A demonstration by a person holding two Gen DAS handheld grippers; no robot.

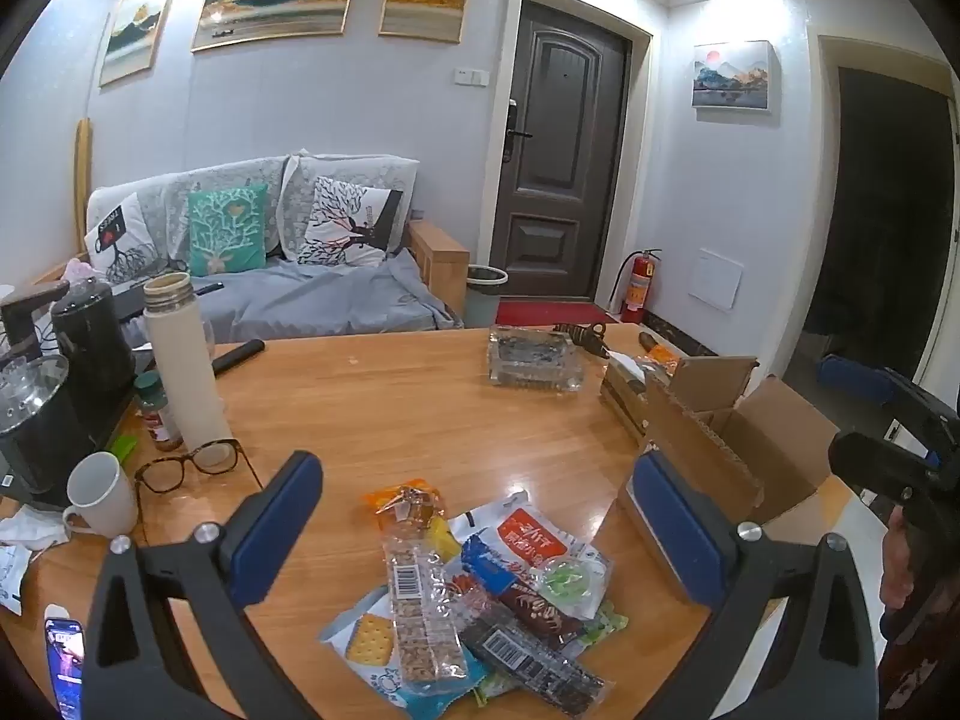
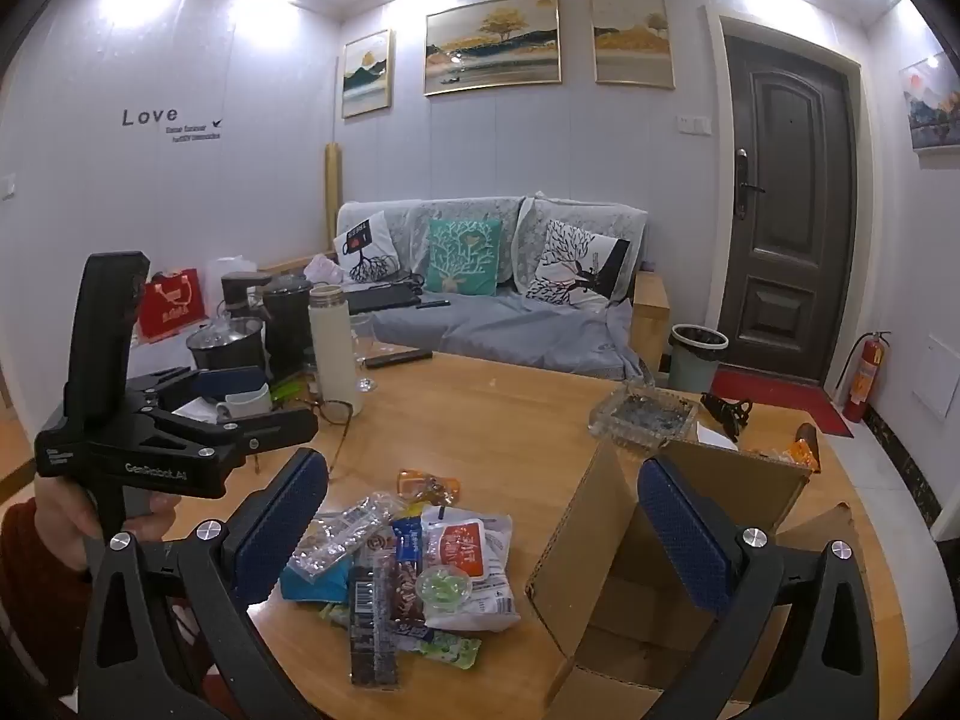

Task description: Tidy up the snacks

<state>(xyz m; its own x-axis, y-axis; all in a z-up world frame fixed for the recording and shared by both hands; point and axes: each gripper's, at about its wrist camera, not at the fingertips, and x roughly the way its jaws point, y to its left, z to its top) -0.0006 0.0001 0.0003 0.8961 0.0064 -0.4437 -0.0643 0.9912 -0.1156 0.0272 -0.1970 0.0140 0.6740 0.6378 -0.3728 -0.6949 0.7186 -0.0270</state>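
We note both grippers, left [image 1: 474, 516] and right [image 2: 483, 510], jaws wide apart, empty, crinkly snack packets [image 1: 474, 594] heaped near on glossy wooden table [image 1: 390, 396], corrugated cardboard box [image 2: 606, 546] right, "Love" wall lettering [image 2: 150, 116] far left.

Snack pile [image 1: 474, 600]: loose heap of wrapped packets, flat and overlapping, lower centre of frame on wooden table. Cardboard box [image 2: 648, 570]: brown, flaps open, upright, just right of pile.

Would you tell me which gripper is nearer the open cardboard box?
Right. The right gripper hangs at the cardboard box; the left gripper hovers over the snack pile.
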